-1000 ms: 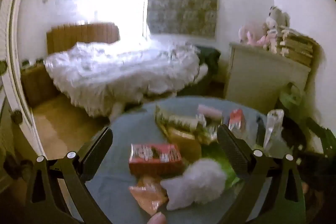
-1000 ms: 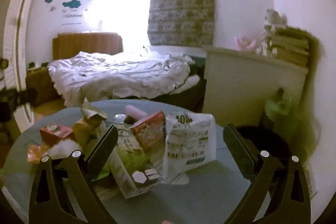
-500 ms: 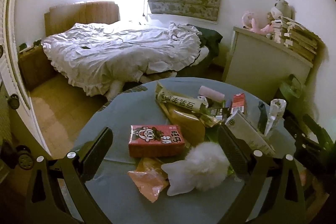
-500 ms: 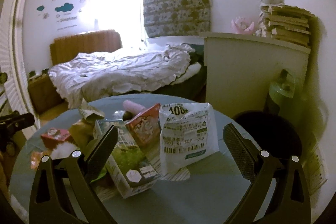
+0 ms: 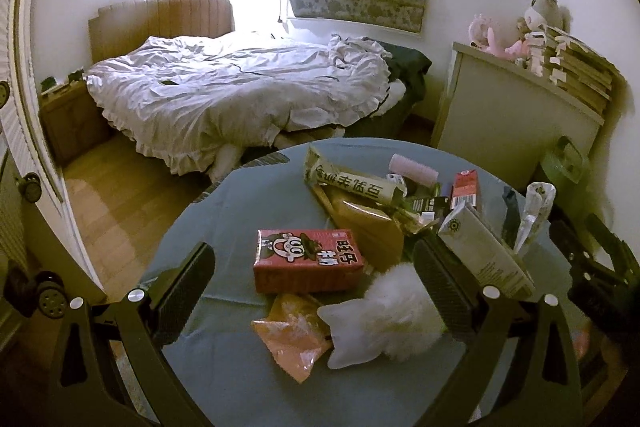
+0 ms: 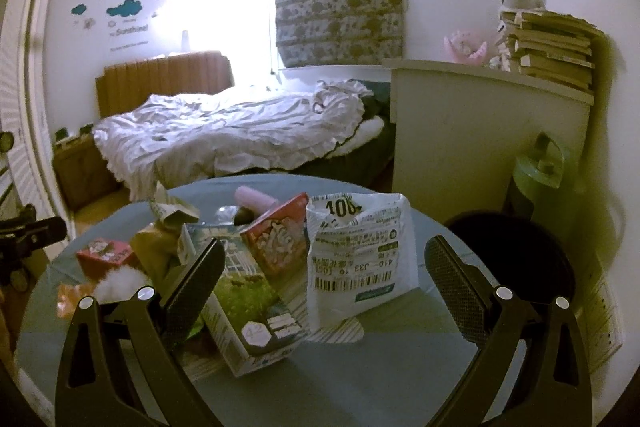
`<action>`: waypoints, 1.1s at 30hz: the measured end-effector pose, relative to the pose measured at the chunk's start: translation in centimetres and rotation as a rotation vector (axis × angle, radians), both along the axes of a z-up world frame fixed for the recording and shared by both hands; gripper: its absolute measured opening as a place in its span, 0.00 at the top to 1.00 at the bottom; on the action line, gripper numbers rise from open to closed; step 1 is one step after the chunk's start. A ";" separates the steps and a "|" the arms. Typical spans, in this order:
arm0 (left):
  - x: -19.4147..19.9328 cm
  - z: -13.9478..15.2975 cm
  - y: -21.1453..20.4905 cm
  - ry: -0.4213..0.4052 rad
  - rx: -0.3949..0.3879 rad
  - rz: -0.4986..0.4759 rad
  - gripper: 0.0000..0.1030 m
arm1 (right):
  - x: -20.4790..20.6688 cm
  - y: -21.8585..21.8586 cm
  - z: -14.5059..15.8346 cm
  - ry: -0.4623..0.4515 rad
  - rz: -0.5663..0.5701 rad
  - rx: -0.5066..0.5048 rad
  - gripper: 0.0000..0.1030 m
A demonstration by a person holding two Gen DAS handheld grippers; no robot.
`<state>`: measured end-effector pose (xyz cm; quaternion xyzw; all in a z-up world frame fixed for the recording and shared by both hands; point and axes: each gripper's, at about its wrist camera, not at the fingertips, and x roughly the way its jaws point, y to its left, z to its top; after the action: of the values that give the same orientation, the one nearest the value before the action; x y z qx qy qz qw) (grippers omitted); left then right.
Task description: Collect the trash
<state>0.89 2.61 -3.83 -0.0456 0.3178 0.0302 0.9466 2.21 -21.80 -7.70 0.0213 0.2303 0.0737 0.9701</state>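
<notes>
Behind, a bed (image 5: pixel 240 95) fills the upper left of the frame. Lower, the round surface (image 5: pixel 224 211) carries the trash: a white bag (image 6: pixel 360 259) at centre, a red carton (image 5: pixel 306 261), an orange wrapper (image 5: pixel 294 337). Left claw (image 5: pixel 312 291) and right claw (image 6: pixel 324 279) both gape wide, holding nothing.

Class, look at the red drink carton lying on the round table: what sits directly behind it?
Behind the red drink carton lies a tan packet, partly covered by a long cream wrapper. What lies under them is hidden.
</notes>
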 end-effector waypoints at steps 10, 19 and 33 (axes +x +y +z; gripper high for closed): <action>0.0 -0.1 -0.1 0.003 0.000 -0.003 0.05 | 0.0 0.0 0.0 -0.002 0.001 0.001 0.04; 0.0 -0.2 -0.1 0.007 0.001 -0.001 0.05 | 0.1 0.0 0.1 -0.003 0.004 -0.002 0.04; 0.0 -0.2 -0.1 0.010 -0.001 -0.001 0.05 | 0.2 0.0 0.0 -0.004 0.008 -0.009 0.04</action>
<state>0.92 2.55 -4.06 -0.0455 0.3227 0.0301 0.9449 2.40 -21.80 -7.71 0.0159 0.2290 0.0766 0.9703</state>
